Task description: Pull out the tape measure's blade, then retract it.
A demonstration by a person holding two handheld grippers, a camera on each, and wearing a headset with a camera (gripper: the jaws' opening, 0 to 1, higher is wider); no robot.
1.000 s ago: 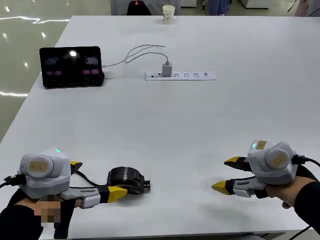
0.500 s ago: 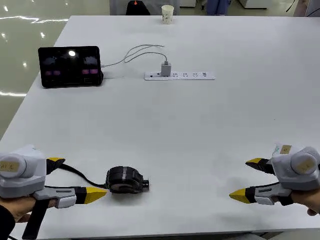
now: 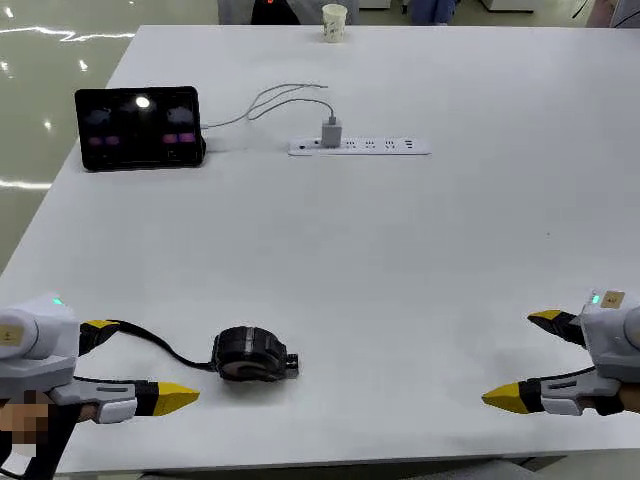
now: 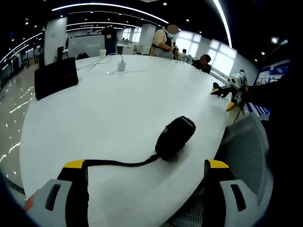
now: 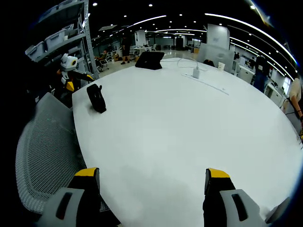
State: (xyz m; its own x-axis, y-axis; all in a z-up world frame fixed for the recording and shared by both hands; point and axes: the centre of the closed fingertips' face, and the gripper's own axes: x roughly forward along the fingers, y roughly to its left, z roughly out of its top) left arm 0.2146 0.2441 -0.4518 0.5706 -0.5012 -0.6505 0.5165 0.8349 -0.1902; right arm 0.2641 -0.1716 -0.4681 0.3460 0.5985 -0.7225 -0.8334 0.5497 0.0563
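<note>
Near edge: left gripper is hovering low over the matte white table. Its yellow-tipped jaws are standing wide apart and gripping nothing. Right gripper is hanging well off to the other side, also spread wide and empty. Judging by this, both are being kept clear so the tool can lie free between grabs.

Just ahead of the left jaws, the black round rubber-cased tape measure is lying flat near the table's front edge. No blade is showing outside the case, and only a small hook tab is poking from its mouth on the side facing the right gripper. That suits a hold on the case from the left and a pull from the right.

A thin black cord-like wrist strap is trailing from the case in a loose curve towards one left jaw. Cannot tell whether it is touching.

Mid-table is lying bare and smooth, giving off faint glare.

Farther back, a flat white power strip is carrying a white plug block, with a pale looping cable running towards a dark glossy tablet propped upright. At the far edge a small paper cup is standing.
</note>
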